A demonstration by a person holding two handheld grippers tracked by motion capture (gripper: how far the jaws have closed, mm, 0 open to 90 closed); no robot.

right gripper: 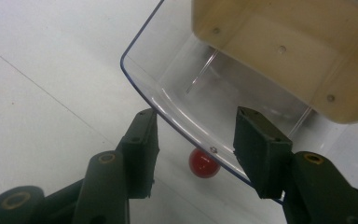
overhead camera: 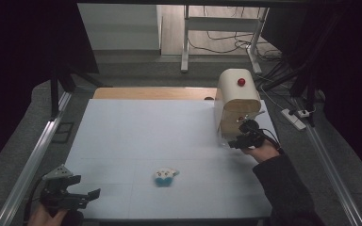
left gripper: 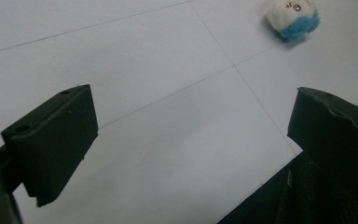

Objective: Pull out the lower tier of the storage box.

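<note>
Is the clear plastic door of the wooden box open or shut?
Open: the clear plastic door swings out from the wooden box.

Black two-jaw grippers with brass-ringed screws, grey three-cornered plate, dark knit sleeve.

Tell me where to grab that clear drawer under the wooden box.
Take the clear drawer by its red knob on the front wall, coming straight at the front. The knob juts out between the right hand-held gripper's jaws, apparently not yet pinched.

Lab: framed rig table, floor cables
</note>
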